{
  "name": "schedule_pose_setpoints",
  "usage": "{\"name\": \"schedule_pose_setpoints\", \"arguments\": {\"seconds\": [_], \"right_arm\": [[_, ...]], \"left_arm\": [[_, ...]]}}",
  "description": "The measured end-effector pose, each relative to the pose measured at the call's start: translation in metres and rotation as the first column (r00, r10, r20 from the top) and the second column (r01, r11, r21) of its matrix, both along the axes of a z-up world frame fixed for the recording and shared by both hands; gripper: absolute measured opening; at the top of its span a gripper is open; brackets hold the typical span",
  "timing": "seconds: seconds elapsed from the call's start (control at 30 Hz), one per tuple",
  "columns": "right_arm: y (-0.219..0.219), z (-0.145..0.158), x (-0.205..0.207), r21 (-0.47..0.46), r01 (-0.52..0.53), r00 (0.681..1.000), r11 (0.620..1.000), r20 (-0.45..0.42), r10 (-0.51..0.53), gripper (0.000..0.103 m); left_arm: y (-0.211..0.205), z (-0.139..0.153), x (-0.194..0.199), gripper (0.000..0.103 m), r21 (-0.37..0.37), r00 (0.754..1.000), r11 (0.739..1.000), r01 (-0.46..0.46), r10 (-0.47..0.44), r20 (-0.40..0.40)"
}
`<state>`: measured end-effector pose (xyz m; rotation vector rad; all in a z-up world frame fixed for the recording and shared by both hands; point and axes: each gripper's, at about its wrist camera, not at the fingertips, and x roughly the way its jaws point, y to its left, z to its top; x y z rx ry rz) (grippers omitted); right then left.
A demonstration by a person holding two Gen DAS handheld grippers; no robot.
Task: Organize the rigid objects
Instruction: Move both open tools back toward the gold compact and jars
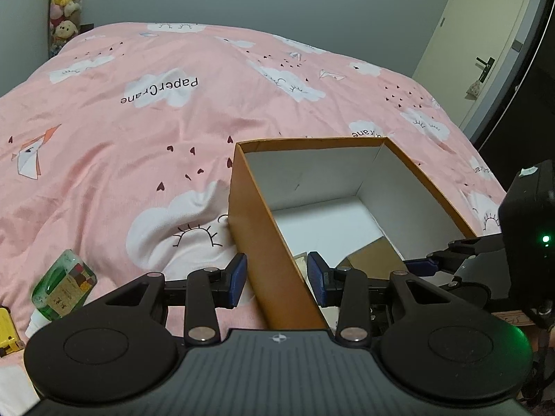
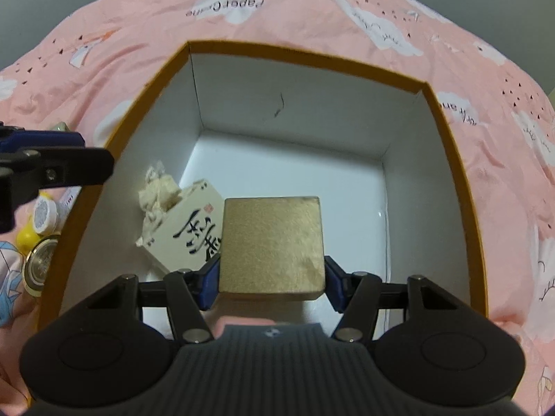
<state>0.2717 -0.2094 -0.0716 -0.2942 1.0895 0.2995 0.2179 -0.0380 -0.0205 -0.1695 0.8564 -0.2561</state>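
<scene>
- "PaperCrane" is printed on the pink duvet (image 1: 138, 131), at 12 o'clock from the box (image 2: 461, 180).
- Right gripper (image 2: 272, 282) clamps the gold block (image 2: 272, 242); a calligraphy-marked carton (image 2: 187, 232) lies at its 9 o'clock.
- Left gripper (image 1: 277, 279), narrowly parted, straddles the box wall ungripped; green bottle (image 1: 64, 280) at 9 o'clock.

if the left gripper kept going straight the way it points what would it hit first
Most likely the orange cardboard box's near side wall, which stands between the left gripper's blue pads without touching them. Depth is unclear; it might slide along it.
</scene>
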Motion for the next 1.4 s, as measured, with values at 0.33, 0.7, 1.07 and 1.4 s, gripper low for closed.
{"name": "schedule_pose_setpoints", "arguments": {"seconds": [0.33,0.7,1.07,1.4], "right_arm": [[0.002,0.010,-0.010,-0.032,-0.020,0.999,0.999,0.044,0.022,0.065],[0.019,0.053,-0.041,-0.007,-0.080,0.968,0.997,0.237,0.079,0.070],[0.057,0.082,-0.071,0.046,-0.179,0.912,0.983,0.383,0.148,0.072],[0.106,0.075,-0.087,0.067,-0.268,0.885,0.961,0.411,0.218,0.076]], "left_arm": [[0.001,0.001,-0.004,0.045,-0.001,1.000,1.000,-0.006,0.006,0.004],[0.010,0.017,-0.022,0.050,0.000,0.997,0.999,-0.032,0.032,0.071],[0.040,0.033,-0.049,0.060,-0.016,0.982,0.994,-0.111,0.113,0.151],[0.093,0.023,-0.067,0.060,-0.016,0.961,0.965,-0.262,0.262,0.092]]}}
